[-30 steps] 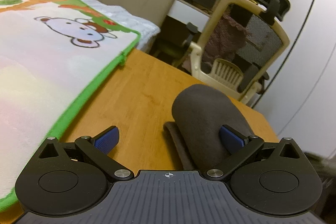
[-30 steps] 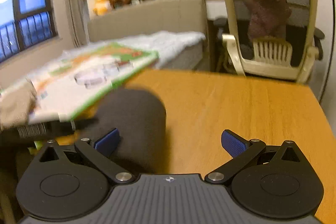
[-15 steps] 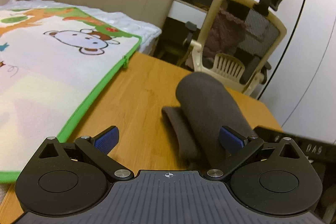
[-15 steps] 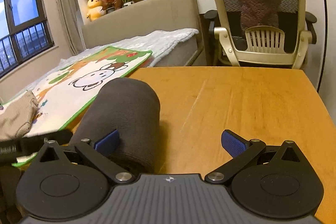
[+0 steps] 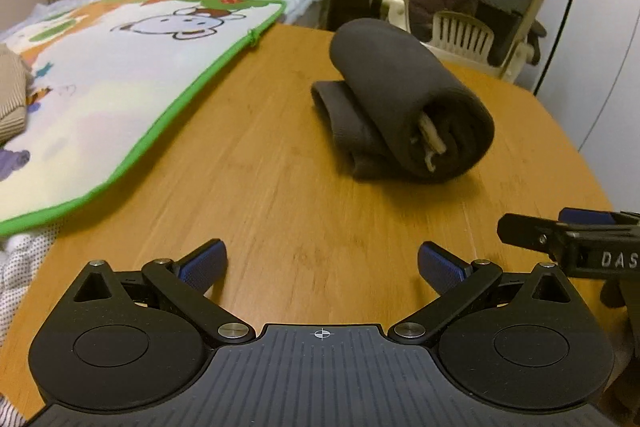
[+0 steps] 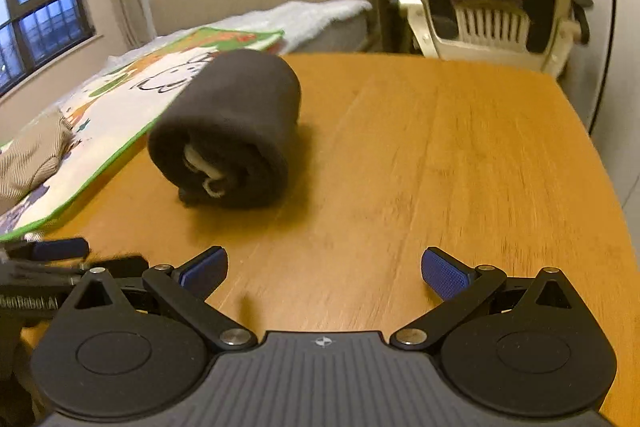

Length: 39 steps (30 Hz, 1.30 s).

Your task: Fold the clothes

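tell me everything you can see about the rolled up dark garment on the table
The dark grey-brown garment looks like soft, fleecy cloth, rolled into a thick cylinder lying on its side on the wooden table. A flat layer of the same cloth sticks out under the roll on one side. A pale cord or label shows at the open end. Only the table touches it; both open hand-held grippers are clear of it.

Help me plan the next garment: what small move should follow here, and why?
Probably swing the left gripper toward the striped beige garment on the cartoon mat. The dark grey roll sits finished on the wooden table, and both grippers, the right gripper included, are open and empty.
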Tool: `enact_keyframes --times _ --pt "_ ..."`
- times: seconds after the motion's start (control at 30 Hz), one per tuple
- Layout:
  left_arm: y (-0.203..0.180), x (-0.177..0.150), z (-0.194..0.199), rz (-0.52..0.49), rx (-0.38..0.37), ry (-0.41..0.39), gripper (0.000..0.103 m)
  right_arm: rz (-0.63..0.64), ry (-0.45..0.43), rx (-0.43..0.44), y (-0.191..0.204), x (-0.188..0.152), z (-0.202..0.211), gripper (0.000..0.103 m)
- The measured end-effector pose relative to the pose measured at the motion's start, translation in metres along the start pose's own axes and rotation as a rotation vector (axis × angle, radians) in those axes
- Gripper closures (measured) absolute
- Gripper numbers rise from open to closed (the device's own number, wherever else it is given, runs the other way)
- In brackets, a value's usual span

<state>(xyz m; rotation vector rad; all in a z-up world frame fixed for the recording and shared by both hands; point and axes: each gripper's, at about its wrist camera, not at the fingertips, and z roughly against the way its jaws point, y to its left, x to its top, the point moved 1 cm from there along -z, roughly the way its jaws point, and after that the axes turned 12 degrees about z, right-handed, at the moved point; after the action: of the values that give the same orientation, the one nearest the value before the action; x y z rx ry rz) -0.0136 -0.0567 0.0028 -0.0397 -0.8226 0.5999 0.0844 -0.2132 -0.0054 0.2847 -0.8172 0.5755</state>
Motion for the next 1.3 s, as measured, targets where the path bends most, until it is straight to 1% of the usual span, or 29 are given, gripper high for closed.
enact_keyframes --times 0.03,0.07,0.17,0.23,0.43,0.6,1.03,1.3 --pt "0.000 -0.001 0.000 -0.002 0.007 0.001 0.000 -0.008 0.011 -0.007 -0.001 -0.001 -0.001 0.000" --pt "-0.001 -0.002 -0.001 -0.006 0.022 0.001 0.000 -0.001 0.024 -0.033 -0.001 -0.002 -0.002 0.000" --pt "-0.003 -0.006 -0.004 -0.023 0.111 -0.005 0.000 0.033 0.059 -0.117 -0.001 -0.004 -0.004 0.000" --pt "-0.006 -0.008 -0.005 -0.030 0.158 -0.007 0.000 0.064 0.075 -0.149 0.001 -0.007 -0.004 0.000" --pt "-0.010 -0.011 -0.003 -0.023 0.160 -0.023 0.000 0.075 0.055 -0.146 0.001 -0.015 0.001 0.000" --pt "-0.012 -0.019 -0.003 -0.026 0.155 -0.084 0.000 0.078 0.049 -0.146 0.001 -0.016 0.001 0.000" --pt "-0.012 -0.018 -0.005 -0.027 0.150 -0.099 0.000 0.076 0.041 -0.149 -0.001 -0.017 -0.002 0.000" --pt "-0.012 -0.015 -0.006 -0.021 0.153 -0.088 0.000 0.075 0.040 -0.149 -0.001 -0.016 -0.002 0.000"
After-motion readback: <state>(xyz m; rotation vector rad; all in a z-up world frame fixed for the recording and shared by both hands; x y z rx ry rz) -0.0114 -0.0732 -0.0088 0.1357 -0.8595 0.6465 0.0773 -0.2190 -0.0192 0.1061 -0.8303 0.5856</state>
